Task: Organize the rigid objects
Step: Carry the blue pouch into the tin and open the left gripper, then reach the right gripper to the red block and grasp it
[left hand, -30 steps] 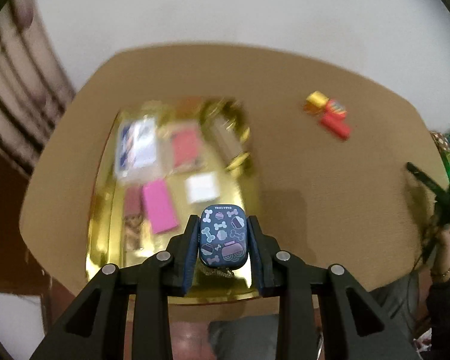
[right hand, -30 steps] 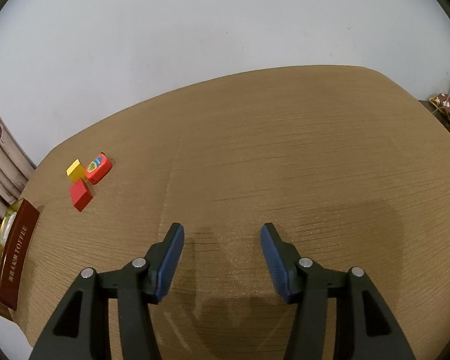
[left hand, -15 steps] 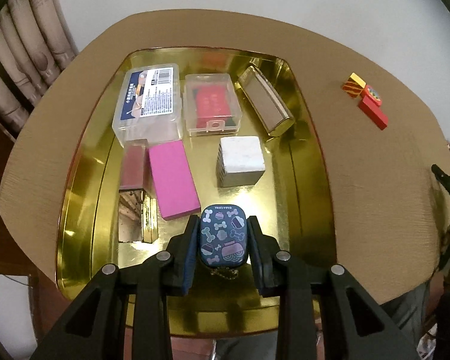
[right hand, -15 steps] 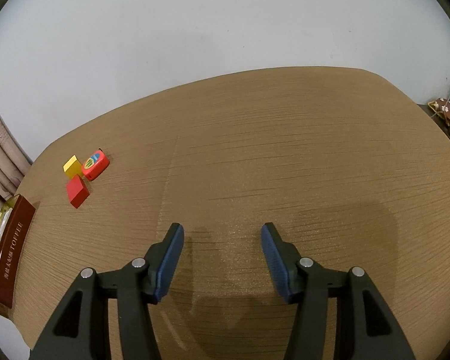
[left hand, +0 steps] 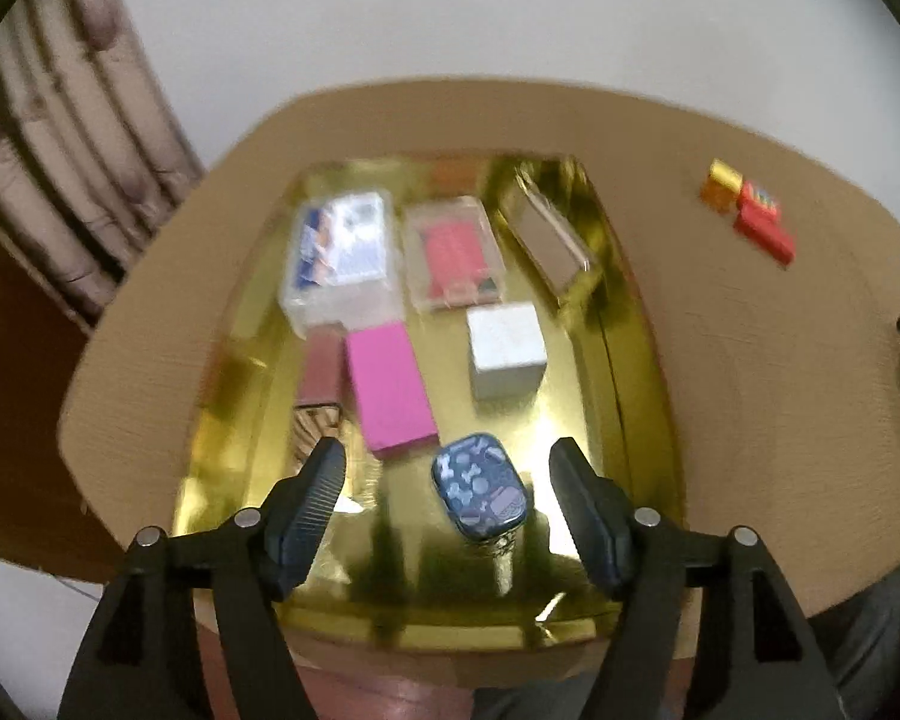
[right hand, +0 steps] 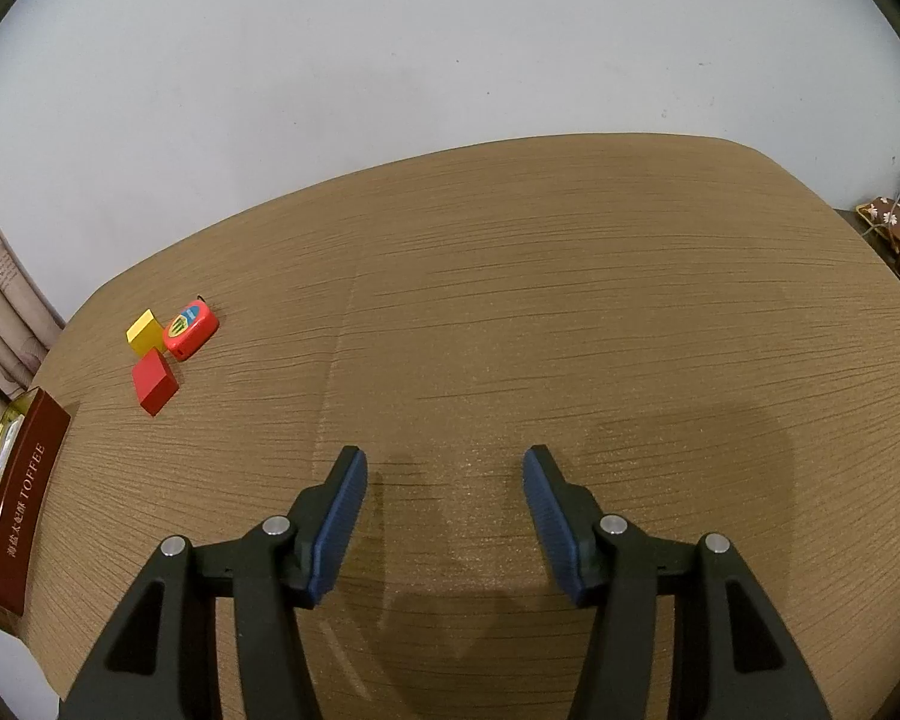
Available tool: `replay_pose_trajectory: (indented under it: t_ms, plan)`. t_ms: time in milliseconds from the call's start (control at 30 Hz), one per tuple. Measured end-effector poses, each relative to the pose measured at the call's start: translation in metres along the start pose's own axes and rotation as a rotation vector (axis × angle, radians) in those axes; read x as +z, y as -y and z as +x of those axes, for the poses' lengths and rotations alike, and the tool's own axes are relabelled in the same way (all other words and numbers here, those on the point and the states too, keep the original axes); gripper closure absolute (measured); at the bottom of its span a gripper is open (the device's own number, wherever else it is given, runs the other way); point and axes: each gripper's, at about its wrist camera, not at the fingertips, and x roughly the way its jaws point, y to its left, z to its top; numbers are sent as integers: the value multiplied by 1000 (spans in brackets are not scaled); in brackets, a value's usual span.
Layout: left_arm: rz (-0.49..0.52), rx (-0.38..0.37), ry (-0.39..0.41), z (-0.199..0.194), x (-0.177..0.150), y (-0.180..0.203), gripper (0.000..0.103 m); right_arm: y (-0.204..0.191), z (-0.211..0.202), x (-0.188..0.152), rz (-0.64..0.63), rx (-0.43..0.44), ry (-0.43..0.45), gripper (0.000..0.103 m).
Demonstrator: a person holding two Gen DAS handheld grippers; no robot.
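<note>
My left gripper point(left hand: 447, 468) is open above the near part of a gold tray point(left hand: 636, 360). A small blue tin with a bone pattern point(left hand: 480, 493) lies on the tray between the fingers, free of both. The tray also holds a pink box point(left hand: 390, 387), a white cube point(left hand: 506, 350), two clear plastic boxes point(left hand: 342, 252) and a long brown box point(left hand: 549, 234). My right gripper point(right hand: 444, 480) is open and empty over bare wood table point(right hand: 570, 300). A yellow block point(right hand: 144, 330), a red block point(right hand: 155, 381) and a red tape measure point(right hand: 189, 329) lie at far left.
The gold tray's edge and a brown "TOFFEE" box point(right hand: 21, 510) show at the left border of the right wrist view. The three small items also show in the left wrist view at the far right point(left hand: 750, 216). A curtain point(left hand: 60, 150) hangs left of the table.
My left gripper has opened and let go of the blue tin, which now lies on the tray. The gripper has drawn back a little. The right gripper has barely moved.
</note>
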Motion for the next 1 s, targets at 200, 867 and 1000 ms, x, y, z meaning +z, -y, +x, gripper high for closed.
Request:
replay_pose_trajectory:
  t_ms: [200, 867, 1000]
  plan:
    - [-64, -57, 156, -64, -20, 21, 18, -3, 2, 0, -15, -13, -4, 46]
    - [-67, -186, 149, -77, -87, 53, 14, -197, 73, 45, -497, 327, -311, 44]
    - [-83, -200, 133, -69, -89, 47, 14, -208, 93, 51, -475, 300, -346, 46]
